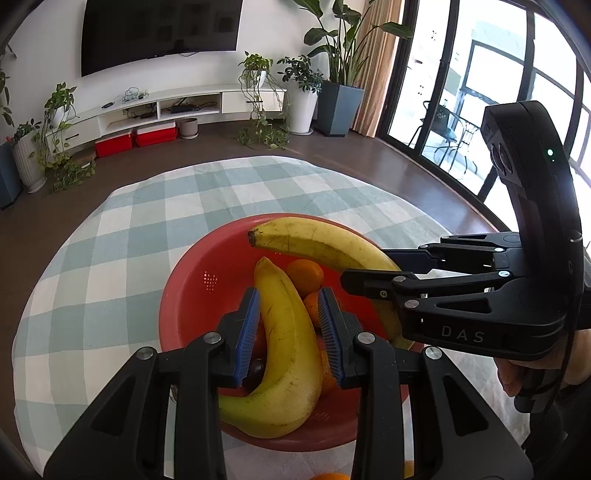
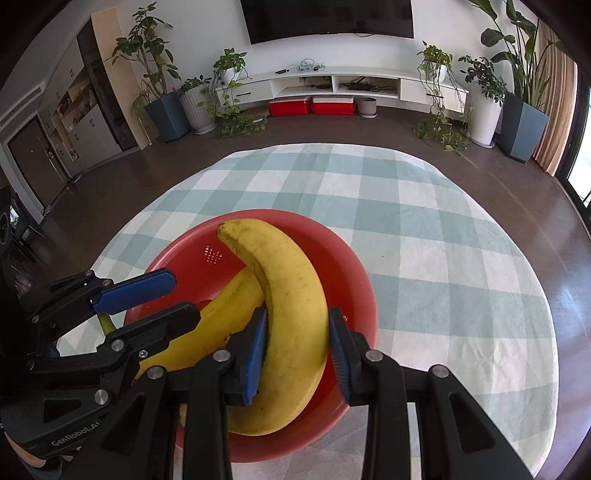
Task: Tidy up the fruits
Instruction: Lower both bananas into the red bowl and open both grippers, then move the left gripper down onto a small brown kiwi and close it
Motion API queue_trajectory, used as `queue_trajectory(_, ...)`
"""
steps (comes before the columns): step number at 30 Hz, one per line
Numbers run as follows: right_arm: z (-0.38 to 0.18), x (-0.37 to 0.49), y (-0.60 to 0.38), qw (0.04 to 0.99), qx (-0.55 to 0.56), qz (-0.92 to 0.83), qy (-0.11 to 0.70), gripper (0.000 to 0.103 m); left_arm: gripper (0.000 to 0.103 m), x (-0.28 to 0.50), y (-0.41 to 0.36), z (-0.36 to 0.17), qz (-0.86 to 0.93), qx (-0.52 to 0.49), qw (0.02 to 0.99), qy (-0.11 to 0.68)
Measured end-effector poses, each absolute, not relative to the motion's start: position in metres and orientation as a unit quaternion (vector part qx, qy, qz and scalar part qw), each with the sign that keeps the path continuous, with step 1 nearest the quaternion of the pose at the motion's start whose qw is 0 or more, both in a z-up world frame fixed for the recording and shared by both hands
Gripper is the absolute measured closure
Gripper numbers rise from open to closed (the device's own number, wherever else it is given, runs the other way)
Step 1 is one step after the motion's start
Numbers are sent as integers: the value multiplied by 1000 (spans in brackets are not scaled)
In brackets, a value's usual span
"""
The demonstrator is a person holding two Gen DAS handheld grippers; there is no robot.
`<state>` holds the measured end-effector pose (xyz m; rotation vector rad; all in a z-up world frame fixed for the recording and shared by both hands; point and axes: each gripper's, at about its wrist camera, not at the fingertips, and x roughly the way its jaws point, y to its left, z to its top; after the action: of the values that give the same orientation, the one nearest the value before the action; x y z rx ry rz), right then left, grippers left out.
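A red bowl [image 1: 184, 295] sits on a round table covered with a pale green and white checked cloth [image 1: 147, 206], toward the near side of it. Two bananas are over the bowl, each caught in a gripper.

The left gripper [image 1: 290, 332] has its blue pads [image 1: 248, 332] pressed against the sides of the nearer banana [image 1: 288, 350], which curves from its tip near the middle of the bowl down toward the near rim. Its jaws stand narrow, closed on the fruit. Under and beside that banana lie oranges [image 1: 306, 275], and something dark shows low between them, too hidden to name.

The right gripper [image 2: 297, 350] likewise clamps the second banana [image 2: 291, 306], jaws narrow around its middle. In the right wrist view this banana arches across the other one, its stem end pointing to the far rim of the bowl. In the left wrist view the right gripper reaches in from the right, with a hand [image 1: 517, 373] around its handle.

Beyond the table there is dark wood flooring, a low white media cabinet [image 2: 332, 83] with two red boxes [image 2: 290, 106] below it, potted plants along the wall, and a dark television [image 2: 328, 14] above.
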<state>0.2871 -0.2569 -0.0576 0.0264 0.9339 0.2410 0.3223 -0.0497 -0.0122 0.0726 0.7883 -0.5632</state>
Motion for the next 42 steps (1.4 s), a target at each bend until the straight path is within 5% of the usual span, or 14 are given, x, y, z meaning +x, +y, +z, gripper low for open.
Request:
queue_trajectory(12,-65,286,-259,882,12,108,458,66,71,312,-36,-13,-266,12,888,375)
queue_trajectory(17,-53,267,-260,891,1,105,442,55,50,289,-22,-3,-258,4,895,364)
queue_trajectory(21,-34,233,-271,906,16,114,408,41,19,258,-5,11,-247,4,907,342)
queue_trajectory(24,-23,195,-282,919,41,127,372,19,1,232,13,20,-239,-10,915,324)
queue_trajectory(28,-27,142,-294,927,75,140,341,2,0,194,36,19,-224,-33,919,321)
queue_trajectory(36,-70,69,-299,907,153,140,367,2,0,120,50,-6,-227,-61,913,333)
queue_trajectory(42,-82,47,-276,908,114,149,374,3,0,78,32,-26,-248,-30,902,353)
